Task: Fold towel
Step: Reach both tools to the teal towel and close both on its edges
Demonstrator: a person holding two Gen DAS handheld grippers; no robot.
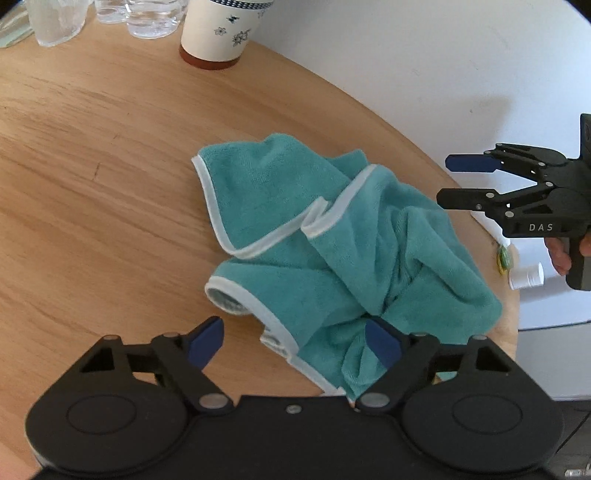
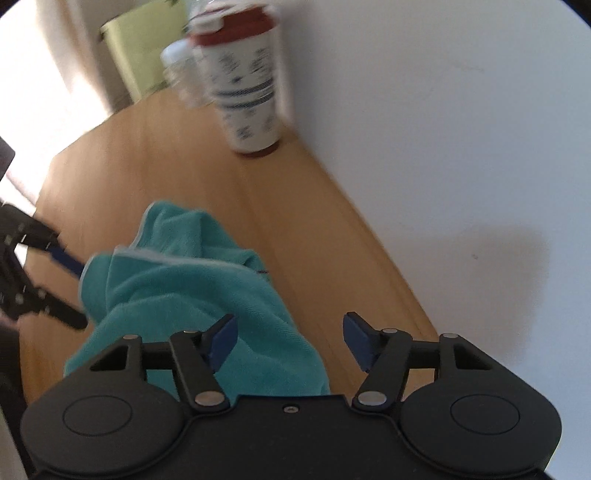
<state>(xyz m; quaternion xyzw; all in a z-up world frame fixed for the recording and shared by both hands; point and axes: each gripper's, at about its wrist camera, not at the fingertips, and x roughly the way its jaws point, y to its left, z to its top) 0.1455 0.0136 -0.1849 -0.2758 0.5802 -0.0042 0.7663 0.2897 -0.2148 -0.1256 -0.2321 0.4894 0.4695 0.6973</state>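
A teal towel with white trim lies crumpled on the round wooden table, near its right edge. My left gripper hangs over the towel's near corner, open. That white-trimmed corner lies between the fingers, and the right pad sits against a bunched fold. My right gripper hovers at the towel's right side, open and holding nothing. In the blurred right wrist view the towel lies under the left finger of my right gripper, and bare wood shows between the pads. The left gripper shows at that view's left edge.
A white paper cup with a flower print and brown base stands at the back, beside clear glasses. A white wall runs close along the table's curved right edge. A small white bottle lies beyond that edge.
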